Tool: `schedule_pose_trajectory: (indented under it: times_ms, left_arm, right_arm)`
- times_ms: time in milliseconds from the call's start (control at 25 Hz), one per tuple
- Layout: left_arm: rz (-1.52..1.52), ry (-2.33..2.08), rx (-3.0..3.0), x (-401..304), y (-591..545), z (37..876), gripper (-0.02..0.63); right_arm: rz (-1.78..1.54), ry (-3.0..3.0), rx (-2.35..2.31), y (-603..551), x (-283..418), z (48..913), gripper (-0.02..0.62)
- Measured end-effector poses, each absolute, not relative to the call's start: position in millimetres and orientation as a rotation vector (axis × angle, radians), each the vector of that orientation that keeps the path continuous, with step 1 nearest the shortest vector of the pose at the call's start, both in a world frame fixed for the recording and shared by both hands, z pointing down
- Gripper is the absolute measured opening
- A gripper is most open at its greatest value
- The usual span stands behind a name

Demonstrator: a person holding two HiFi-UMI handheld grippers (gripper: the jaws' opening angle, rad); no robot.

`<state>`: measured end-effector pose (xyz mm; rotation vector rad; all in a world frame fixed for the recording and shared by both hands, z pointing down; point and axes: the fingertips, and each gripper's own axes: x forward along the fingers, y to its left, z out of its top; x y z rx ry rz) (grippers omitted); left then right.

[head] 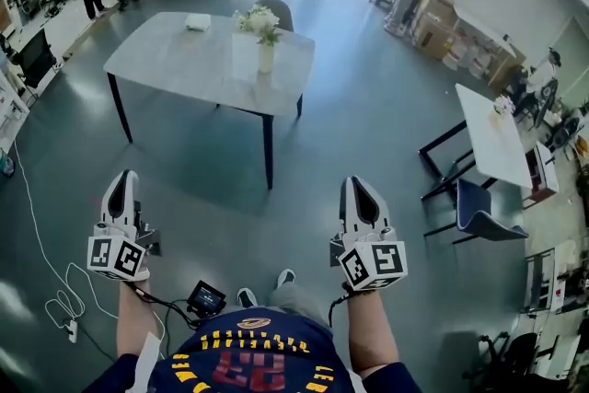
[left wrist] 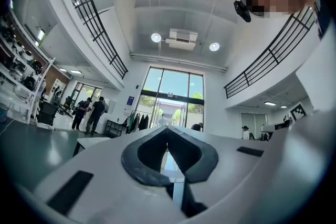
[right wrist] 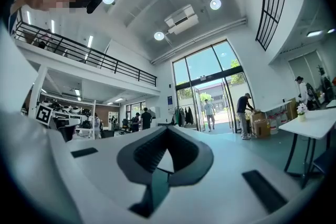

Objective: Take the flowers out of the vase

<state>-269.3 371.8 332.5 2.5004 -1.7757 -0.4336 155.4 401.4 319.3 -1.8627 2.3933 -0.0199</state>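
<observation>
**A:** How do the two claws stand?

**B:** The left gripper has its white jaws pressed tip to tip with nothing between them, and its own view shows the same. The right gripper is closed and empty too. Each sits in one of the person's hands, low in the head view, with the square-marker cube nearest the wrist. Both point out across the grey-green polished floor.

**A:** Where are the flowers?

**B:** Well apart from both claws. The bunch of white flowers stands upright in a slim white vase. The vase rests on a pale grey rectangular table with black legs, close to its right-hand side.

**A:** Anything else on that table?

**B:** A small flat white object near the far edge, to the left of the vase. A grey chair shows just behind the flowers.

**A:** And around it?

**B:** A white side table with a blue chair tucked beside it stands at the right. A person bends over brown cardboard boxes near the doorway. A white cable lies coiled on the floor by the person's left side.
</observation>
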Motion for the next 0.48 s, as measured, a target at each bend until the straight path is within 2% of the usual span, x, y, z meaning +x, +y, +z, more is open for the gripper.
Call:
schedule_pose_trajectory:
  times_ms: [280, 480]
  left_arm:
    - [-0.38, -1.764, 2.477, -267, 336, 361, 0.002]
    - [-0.358, -1.809, 2.517, -270, 284, 344, 0.002]
  right_arm:
    - [-0.065, 2.389, -1.903, 365, 167, 344, 0.006]
    - [-0.023, 2.453, -1.801, 298, 162, 330, 0.006]
